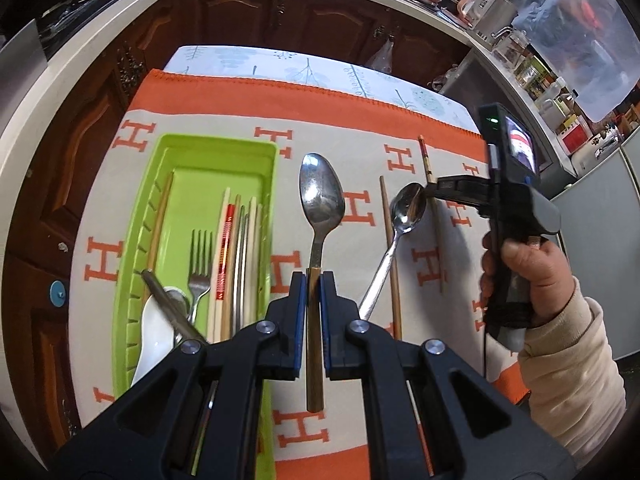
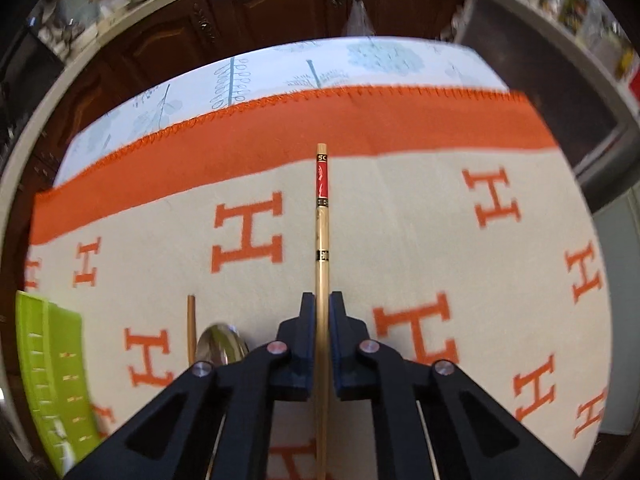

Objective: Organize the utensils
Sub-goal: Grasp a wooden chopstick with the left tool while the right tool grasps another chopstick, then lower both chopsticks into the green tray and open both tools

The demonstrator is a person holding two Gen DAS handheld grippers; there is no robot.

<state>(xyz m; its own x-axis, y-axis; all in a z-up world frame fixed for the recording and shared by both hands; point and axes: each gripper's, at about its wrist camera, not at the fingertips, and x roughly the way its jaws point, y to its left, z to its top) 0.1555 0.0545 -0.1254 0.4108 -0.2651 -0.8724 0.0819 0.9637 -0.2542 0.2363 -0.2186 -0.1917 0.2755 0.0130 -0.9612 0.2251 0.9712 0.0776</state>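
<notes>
The left gripper [image 1: 313, 280] was closed on the wooden handle of the large spoon [image 1: 321, 196]. The handle ran straight between the two blue-padded jaws, and the metal bowl extended forward beyond the fingertips, above the blanket [image 1: 352, 148] (cream with orange H letters and an orange border). The butt of the handle projected rearward behind the jaws.

The right gripper [image 2: 322, 304] was closed on the decorated chopstick [image 2: 322, 216], a pale stick with a red band and black rings near its far end. The stick passed centrally between the jaws and pointed away toward the orange border. In the left wrist view, the right gripper [image 1: 430, 192] was seen from the side, held by a hand [image 1: 528, 272] in a cream sleeve, its tips at the chopstick just beside the bowl of the small spoon [image 1: 404, 216].

The green tray [image 1: 224, 148] lay to the left of the left gripper. It contained a fork [image 1: 201, 264], several chopsticks [image 1: 240, 260], a white ceramic spoon [image 1: 154, 336] and a metal handle lying across it.

On the blanket between the two grippers lay the small spoon and a brown chopstick [image 1: 390, 256], the spoon handle crossing the chopstick. Whether the large spoon was touching the blanket could not be determined.
</notes>
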